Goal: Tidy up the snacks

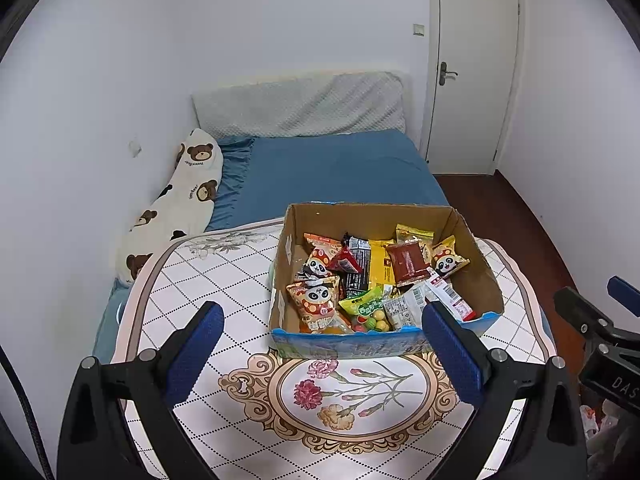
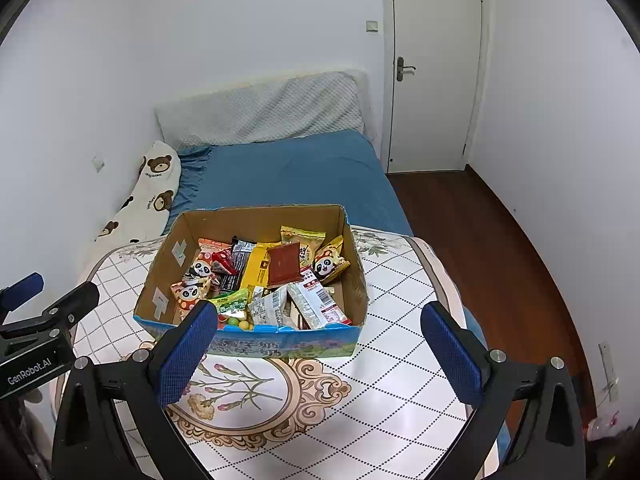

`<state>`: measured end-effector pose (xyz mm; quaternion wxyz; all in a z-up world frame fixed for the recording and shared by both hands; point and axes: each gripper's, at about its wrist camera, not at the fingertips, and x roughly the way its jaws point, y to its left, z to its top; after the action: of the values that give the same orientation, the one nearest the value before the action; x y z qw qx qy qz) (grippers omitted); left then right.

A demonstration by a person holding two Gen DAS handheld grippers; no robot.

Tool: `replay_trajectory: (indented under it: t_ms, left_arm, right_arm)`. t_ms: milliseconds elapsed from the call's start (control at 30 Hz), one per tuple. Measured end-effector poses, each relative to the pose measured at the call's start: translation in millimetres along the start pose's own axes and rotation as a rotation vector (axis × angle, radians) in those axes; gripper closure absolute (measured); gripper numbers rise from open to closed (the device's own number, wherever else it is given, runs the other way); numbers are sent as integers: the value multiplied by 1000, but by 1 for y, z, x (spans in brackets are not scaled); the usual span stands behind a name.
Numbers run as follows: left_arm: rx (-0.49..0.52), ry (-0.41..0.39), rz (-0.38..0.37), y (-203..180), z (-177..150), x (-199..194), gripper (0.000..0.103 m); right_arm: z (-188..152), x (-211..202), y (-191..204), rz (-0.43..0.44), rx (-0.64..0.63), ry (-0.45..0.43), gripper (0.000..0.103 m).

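Note:
An open cardboard box (image 1: 368,216) (image 2: 264,218) with a blue printed front stands on the flowered table. It holds several snack packets: panda bags (image 1: 318,302) (image 2: 328,264), a yellow packet (image 1: 380,266) (image 2: 258,270), a dark red packet (image 1: 408,262) (image 2: 283,264) and a green candy bag (image 1: 366,306) (image 2: 232,304). My left gripper (image 1: 322,354) hovers open just in front of the box, nothing between its blue pads. My right gripper (image 2: 316,354) is open too, near the box's front wall. Each gripper shows at the edge of the other's view.
The table (image 1: 240,420) (image 2: 400,400) has a white diamond-pattern cloth with flower medallion. Behind it lies a bed with a blue sheet (image 1: 340,172), a bear-print pillow (image 1: 188,196) and a grey headboard cushion. A white door (image 2: 436,64) and dark wood floor (image 2: 492,248) are on the right.

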<state>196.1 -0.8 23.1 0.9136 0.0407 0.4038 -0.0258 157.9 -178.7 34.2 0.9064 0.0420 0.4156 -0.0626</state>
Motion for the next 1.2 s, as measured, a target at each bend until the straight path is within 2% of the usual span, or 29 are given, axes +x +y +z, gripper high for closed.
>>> replay_trajectory:
  t_ms: [1200]
  left_arm:
    - [11,11,-21,-2,-4,3,1]
  right_arm:
    - [-4,-3,0,-7,14,4,0]
